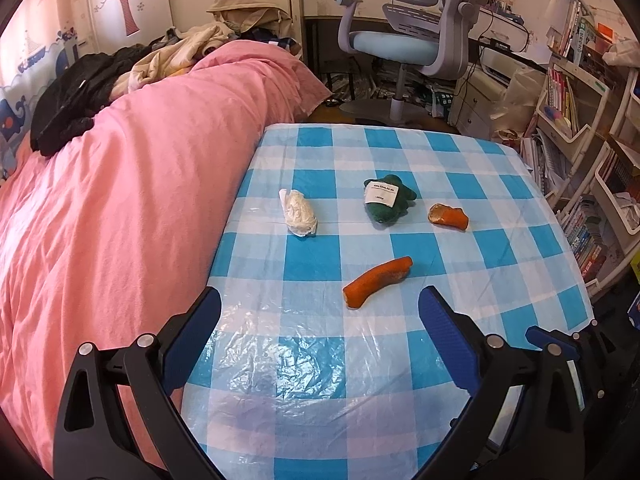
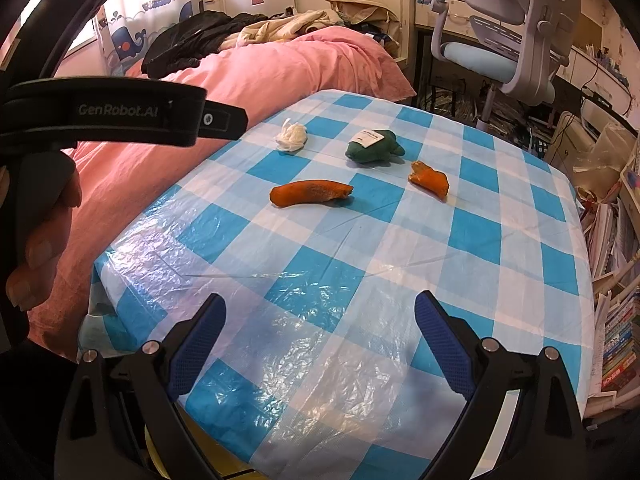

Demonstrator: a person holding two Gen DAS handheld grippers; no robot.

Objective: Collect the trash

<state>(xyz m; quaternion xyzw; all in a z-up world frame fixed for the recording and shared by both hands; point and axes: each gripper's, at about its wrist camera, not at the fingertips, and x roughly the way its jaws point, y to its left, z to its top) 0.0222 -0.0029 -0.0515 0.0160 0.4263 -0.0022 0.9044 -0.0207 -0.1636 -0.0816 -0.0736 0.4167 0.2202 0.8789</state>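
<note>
Left wrist view: left gripper (image 1: 320, 308) spread wide, empty, long orange peel (image 1: 377, 281) just beyond on checked tablecloth (image 1: 304, 360), long axis slanting up-right, right wrist view: right gripper (image 2: 320, 314) wide, empty, peel (image 2: 311, 193) lying crosswise, pink bed (image 2: 280, 68) beyond.

Two wrist views over the near table (image 1: 320, 360) edge, both facing the bed (image 2: 280, 68).

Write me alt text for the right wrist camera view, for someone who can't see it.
The open right tool hovers over a blue-and-white checked tablecloth holding four items: a long orange peel, a smaller orange peel, a crumpled white tissue and a green plush toy with a white tag. A pink bed lies beyond, and a hand grips the left tool's handle.
</note>
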